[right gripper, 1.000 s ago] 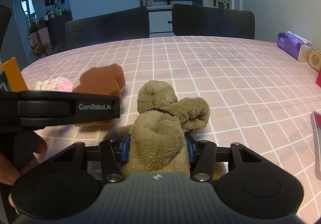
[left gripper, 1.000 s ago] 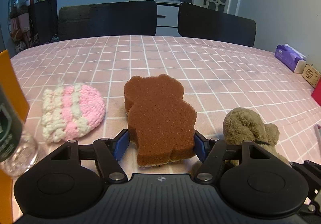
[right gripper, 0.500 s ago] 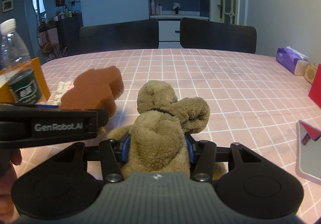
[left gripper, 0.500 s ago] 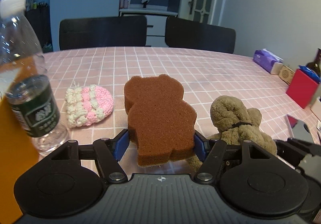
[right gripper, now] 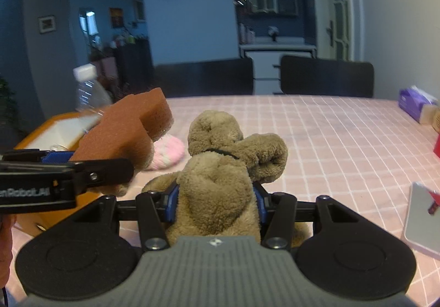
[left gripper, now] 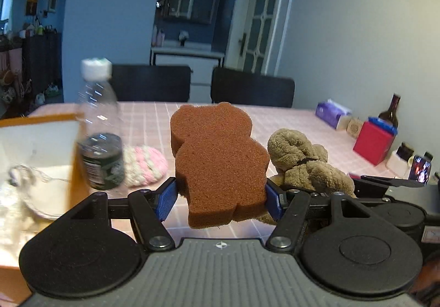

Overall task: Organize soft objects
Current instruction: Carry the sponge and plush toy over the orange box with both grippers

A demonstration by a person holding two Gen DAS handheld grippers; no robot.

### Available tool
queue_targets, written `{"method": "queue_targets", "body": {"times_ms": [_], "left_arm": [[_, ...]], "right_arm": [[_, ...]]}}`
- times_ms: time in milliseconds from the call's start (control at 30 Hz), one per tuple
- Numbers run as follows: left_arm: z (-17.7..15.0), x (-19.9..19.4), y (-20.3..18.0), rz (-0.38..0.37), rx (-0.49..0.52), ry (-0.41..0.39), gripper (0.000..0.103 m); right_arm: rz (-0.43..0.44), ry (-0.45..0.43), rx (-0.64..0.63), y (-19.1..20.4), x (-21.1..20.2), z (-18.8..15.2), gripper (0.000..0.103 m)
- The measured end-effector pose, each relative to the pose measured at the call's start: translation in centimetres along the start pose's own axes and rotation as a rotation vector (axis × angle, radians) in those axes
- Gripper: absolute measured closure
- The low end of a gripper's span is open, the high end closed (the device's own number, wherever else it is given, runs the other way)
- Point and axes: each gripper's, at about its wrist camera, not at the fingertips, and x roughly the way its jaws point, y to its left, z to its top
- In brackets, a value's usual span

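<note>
Brown bear-shaped sponge (left gripper: 220,166): clamped at the waist between the blue pads of the left gripper (left gripper: 220,198), clear of the pink checked table (right gripper: 330,136). Tan plush toy (right gripper: 220,169): pinched at mid-body by the right gripper (right gripper: 217,203), at 3 o'clock of the sponge in the left wrist view. Pink-and-white crocheted piece (left gripper: 144,166) lies on the table at 9 o'clock of the sponge.

Orange box (left gripper: 75,169) at 9 o'clock holds white contents, too blurred to identify; a clear water bottle (left gripper: 100,131) stands beside it.

Since half a second ago, both items have risen and the box interior has come into sight.

Legible writing: "enRobot.AI" on the left gripper body, seen from the right wrist view.
</note>
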Motion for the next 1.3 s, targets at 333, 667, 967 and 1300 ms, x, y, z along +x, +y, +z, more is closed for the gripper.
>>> {"method": "queue_targets", "body": {"times_ms": [333, 667, 967, 1300], "left_arm": [[0.2, -7.1, 5.5, 0.086, -0.014, -0.065, 0.028], [2.1, -9.3, 11.0, 0.262, 0.087, -0.017, 0.028], [4.1, -6.4, 15.8, 0.345, 0.247, 0.141, 0.028], [2.8, -0.3, 18.2, 0.372, 0.434, 0.273, 0.028]], "right_arm": [[0.214, -0.054, -0.106, 6.4, -2.6, 2.7, 0.052], [0.397, -0.076, -0.337, 15.9, -1.6, 5.4, 0.052], [0.398, 0.027, -0.512, 23.2, 4.9, 8.3, 0.051], [0.275, 0.168, -0.721, 28.0, 14.6, 8.9, 0.05]]}}
